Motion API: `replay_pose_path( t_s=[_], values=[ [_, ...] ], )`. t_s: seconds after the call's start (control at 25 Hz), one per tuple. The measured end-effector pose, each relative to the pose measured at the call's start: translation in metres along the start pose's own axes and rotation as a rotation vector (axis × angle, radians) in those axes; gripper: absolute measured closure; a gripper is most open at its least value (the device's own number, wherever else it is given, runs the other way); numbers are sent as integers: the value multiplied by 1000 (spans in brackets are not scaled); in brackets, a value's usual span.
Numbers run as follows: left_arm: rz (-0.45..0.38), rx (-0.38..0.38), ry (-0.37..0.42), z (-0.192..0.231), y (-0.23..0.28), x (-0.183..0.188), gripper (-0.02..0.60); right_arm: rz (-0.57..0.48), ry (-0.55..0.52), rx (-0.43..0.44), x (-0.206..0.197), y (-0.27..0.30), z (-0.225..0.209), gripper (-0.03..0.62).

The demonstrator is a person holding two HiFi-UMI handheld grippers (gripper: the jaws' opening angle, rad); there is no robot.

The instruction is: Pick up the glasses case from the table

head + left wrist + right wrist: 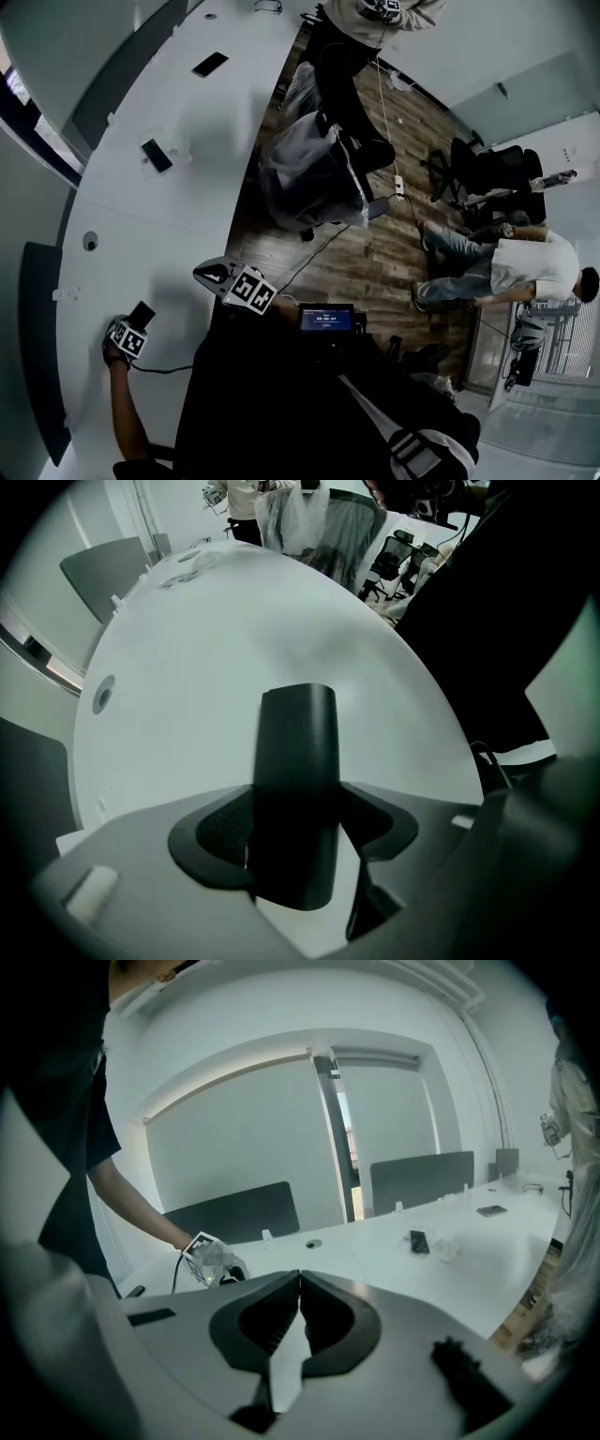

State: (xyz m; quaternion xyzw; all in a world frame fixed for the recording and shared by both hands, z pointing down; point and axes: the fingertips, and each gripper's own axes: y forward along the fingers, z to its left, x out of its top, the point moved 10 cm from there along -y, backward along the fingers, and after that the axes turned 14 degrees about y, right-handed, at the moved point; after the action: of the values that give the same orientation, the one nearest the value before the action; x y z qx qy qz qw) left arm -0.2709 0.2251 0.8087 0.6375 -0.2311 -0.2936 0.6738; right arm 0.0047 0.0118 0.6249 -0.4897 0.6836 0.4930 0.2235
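The person wears a black short-sleeved top [272, 412] that fills the head view from five to seven o'clock. Toward four o'clock it is crossed by a dark strap with a pale grey buckle [412, 448], and a small black unit with a blue-lit screen [326, 319] is at its upper edge. The left gripper [302, 832] and the right gripper [300, 1283] share a pale grey shell with black, textured, wing-shaped jaw pads, and each carries a white cube [251, 289] of black square markers. A thin black cable [164, 369] trails from the left one's cube at eight o'clock.
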Motion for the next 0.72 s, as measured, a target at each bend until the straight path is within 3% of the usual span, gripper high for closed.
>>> replay_pose_path(
  t_s=[0.24, 0.4, 0.72],
  values=[
    [3, 6, -32, -3, -2, -1, 290, -6, -17, 18, 7, 0, 1, 586],
    [-47, 1, -73, -1, 4, 0, 290, -10, -18, 18, 7, -2, -2, 586],
    [-71, -9, -119, -1, 4, 0, 290, -14, -22, 15, 9, -4, -2, 586]
  ],
)
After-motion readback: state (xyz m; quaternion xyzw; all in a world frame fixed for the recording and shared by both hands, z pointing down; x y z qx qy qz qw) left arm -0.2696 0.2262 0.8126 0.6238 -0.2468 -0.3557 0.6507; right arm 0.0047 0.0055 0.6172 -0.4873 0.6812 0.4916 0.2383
